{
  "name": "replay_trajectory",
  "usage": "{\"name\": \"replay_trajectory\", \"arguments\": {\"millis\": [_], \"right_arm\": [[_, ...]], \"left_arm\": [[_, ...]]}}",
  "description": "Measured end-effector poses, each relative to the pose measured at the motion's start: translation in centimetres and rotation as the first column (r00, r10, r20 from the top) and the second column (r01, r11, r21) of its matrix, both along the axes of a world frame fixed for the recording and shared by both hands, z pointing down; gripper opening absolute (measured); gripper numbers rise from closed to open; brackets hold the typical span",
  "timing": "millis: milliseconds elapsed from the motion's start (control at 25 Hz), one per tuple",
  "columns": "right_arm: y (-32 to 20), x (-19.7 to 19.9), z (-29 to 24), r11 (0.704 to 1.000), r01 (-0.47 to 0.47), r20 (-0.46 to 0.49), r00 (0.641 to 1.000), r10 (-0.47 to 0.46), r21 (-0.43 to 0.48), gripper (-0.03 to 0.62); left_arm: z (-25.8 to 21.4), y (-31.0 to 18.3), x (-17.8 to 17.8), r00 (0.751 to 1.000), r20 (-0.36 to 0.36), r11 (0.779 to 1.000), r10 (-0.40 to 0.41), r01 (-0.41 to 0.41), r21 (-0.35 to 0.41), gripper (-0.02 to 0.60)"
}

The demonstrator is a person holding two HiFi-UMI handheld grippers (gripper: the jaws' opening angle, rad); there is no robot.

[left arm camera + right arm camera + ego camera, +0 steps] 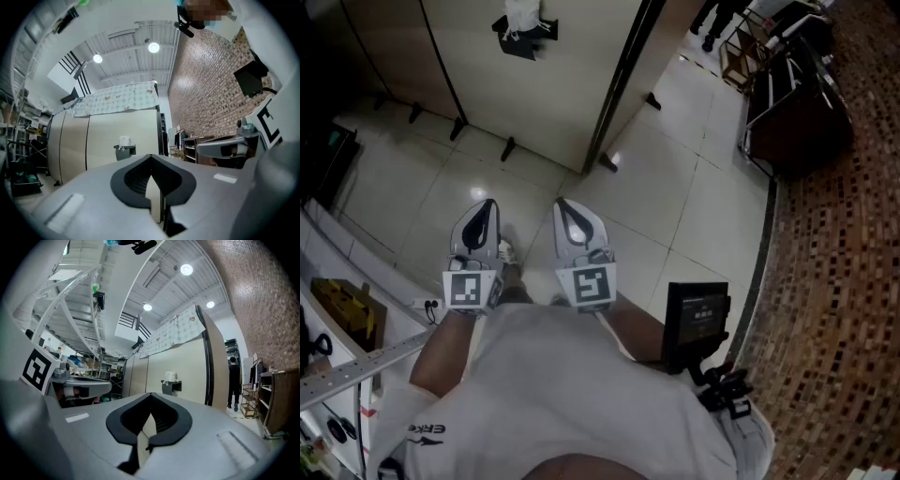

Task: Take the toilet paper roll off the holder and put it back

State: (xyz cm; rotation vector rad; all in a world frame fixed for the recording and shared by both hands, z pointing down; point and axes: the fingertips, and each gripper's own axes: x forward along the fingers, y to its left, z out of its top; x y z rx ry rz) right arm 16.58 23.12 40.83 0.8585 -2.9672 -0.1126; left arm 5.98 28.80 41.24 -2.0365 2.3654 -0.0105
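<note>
A white toilet paper roll (523, 13) sits on a dark holder (523, 41) fixed to a beige partition wall, far ahead of me. Both gripper views show it small and distant: the roll (124, 140) above its holder (124, 151), and the roll (170, 376) on the holder (170, 386). My left gripper (484, 208) and right gripper (566, 208) are held side by side close to my body, pointing forward over the tiled floor. Both are shut with nothing between the jaws, as the left gripper (151, 160) and right gripper (150, 397) show in their own views.
A brick wall (844, 244) runs along the right, with a dark shelf unit (787, 94) against it. A metal rack (347, 366) with a yellow object (342, 305) stands at the left. A person (233, 380) stands far off beyond the partition. The partition's feet (506, 148) stick out onto the floor.
</note>
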Motion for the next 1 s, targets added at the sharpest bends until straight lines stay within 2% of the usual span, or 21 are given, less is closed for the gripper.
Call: {"name": "replay_trajectory", "arguments": {"millis": [320, 480, 800, 1000], "right_arm": [[-6.0, -7.0, 1.1, 1.000, -0.011, -0.033, 0.999, 0.011, 0.012, 0.014], [-10.2, -12.5, 0.3, 1.000, -0.020, -0.036, 0.999, 0.021, 0.022, 0.014], [-16.8, -24.5, -1.6, 0.999, -0.028, -0.032, 0.999, 0.029, 0.021, 0.014], [-19.8, -28.8, -1.5, 0.999, -0.043, -0.041, 0.998, 0.043, 0.014, 0.014]], "left_arm": [[0.4, -6.4, -7.1, 1.000, -0.016, 1.000, 0.021, -0.021, 0.013, 0.002], [-0.3, -10.5, -13.1, 1.000, 0.003, 0.997, 0.024, -0.024, 0.067, 0.002], [-2.8, -16.6, -23.9, 0.999, 0.000, 0.996, 0.050, -0.049, 0.068, 0.002], [-2.6, -19.7, -28.8, 0.999, -0.010, 0.993, 0.041, -0.040, 0.107, 0.002]]}}
